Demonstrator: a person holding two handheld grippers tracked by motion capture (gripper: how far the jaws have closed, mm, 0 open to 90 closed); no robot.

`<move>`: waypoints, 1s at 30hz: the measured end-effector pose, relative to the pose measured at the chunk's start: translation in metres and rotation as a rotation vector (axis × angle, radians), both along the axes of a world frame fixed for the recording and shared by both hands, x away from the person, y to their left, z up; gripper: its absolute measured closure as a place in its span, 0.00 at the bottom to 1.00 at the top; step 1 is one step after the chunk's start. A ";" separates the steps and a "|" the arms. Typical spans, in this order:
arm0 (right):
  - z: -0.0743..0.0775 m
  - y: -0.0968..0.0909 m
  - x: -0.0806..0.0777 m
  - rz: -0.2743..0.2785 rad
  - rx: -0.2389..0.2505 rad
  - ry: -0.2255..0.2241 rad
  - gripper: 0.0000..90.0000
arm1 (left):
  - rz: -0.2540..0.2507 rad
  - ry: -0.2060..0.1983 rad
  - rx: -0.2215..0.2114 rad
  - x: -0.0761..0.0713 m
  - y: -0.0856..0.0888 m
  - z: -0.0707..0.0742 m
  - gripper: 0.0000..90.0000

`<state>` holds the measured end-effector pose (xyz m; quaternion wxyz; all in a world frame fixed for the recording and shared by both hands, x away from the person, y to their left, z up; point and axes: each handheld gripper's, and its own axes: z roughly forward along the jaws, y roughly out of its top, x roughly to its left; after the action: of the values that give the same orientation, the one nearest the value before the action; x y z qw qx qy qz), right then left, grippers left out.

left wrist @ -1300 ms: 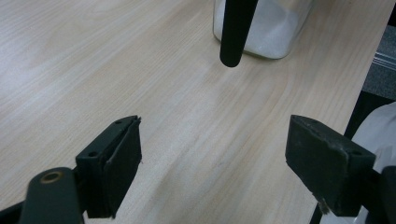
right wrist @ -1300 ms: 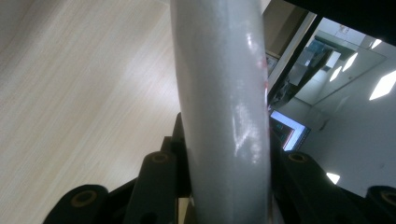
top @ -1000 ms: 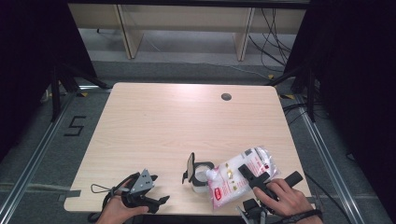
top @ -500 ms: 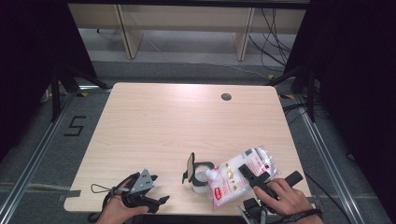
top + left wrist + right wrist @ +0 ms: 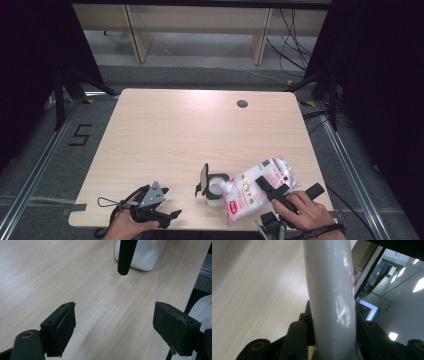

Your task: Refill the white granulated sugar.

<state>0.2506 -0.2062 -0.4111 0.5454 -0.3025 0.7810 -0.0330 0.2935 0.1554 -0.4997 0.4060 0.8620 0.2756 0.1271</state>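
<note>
White powder-filled plastic bag with red label (image 5: 257, 187) sits clamped in right gripper (image 5: 272, 189), jaws closed on it, near table's (image 5: 190, 135) front right edge, mouth end tilted over small clear jar with hinged black lid (image 5: 214, 187). Left gripper (image 5: 167, 216) rests front left, jaws wide apart, holding nothing.

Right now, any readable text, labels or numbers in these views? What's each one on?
"5": black marking on the floor left of the table.
Red label on the plastic bag: print too small to read.
Screen in the right gripper view: blurred, unreadable.
</note>
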 end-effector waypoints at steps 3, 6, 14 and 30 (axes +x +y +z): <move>0.000 0.000 0.000 -0.001 0.001 0.001 0.78 | -0.001 -0.002 0.001 0.000 0.000 0.000 0.20; -0.001 -0.001 0.001 0.004 0.004 0.001 0.78 | 0.001 0.000 0.000 0.000 0.000 0.000 0.20; -0.002 0.000 0.003 0.026 0.018 0.002 0.79 | 0.001 0.000 0.000 0.000 0.000 0.000 0.20; -0.002 0.000 0.003 0.025 0.019 0.003 0.79 | 0.001 -0.006 0.009 0.000 0.001 0.001 0.20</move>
<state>0.2534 -0.2060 -0.4131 0.5474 -0.3073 0.7782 -0.0182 0.2938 0.1559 -0.4992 0.4029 0.8633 0.2742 0.1310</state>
